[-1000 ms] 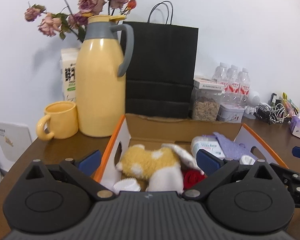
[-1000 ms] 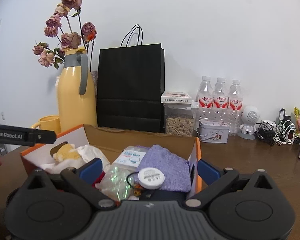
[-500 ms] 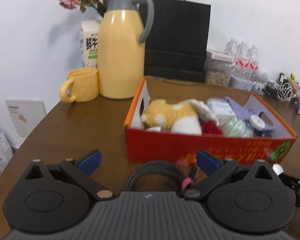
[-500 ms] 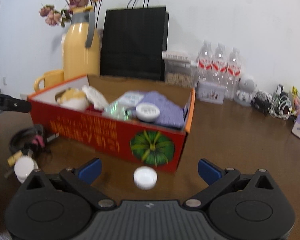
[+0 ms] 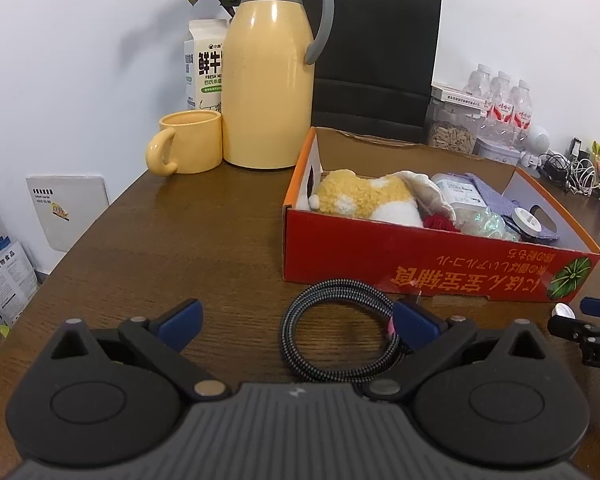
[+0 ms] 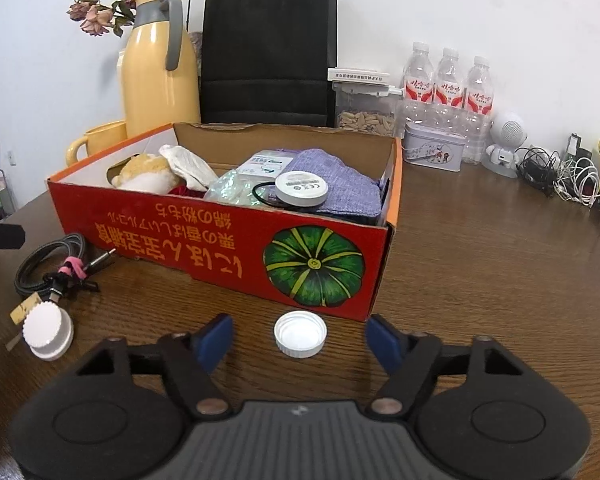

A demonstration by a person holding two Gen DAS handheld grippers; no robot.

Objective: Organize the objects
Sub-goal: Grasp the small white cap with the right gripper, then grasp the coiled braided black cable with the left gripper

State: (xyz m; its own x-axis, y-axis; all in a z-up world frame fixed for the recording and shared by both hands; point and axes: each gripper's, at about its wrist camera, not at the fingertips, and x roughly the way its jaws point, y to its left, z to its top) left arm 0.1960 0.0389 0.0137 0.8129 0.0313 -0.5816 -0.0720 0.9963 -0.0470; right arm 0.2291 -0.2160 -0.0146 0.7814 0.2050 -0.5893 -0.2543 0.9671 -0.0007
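Note:
A red cardboard box on the brown table holds a yellow plush toy, a purple cloth, a white round disc and other small items. A coiled braided cable lies in front of the box, between my left gripper's open fingers. A white bottle cap lies between my right gripper's open fingers. A second white lid and a cork lie to the left.
A yellow thermos, yellow mug, milk carton, black paper bag, seed jar, water bottles, tin and tangled cables line the wall behind the box.
Both grippers pulled back and lowered from above the box to the table in front of it. The cable and the white cap came into view between the fingers.

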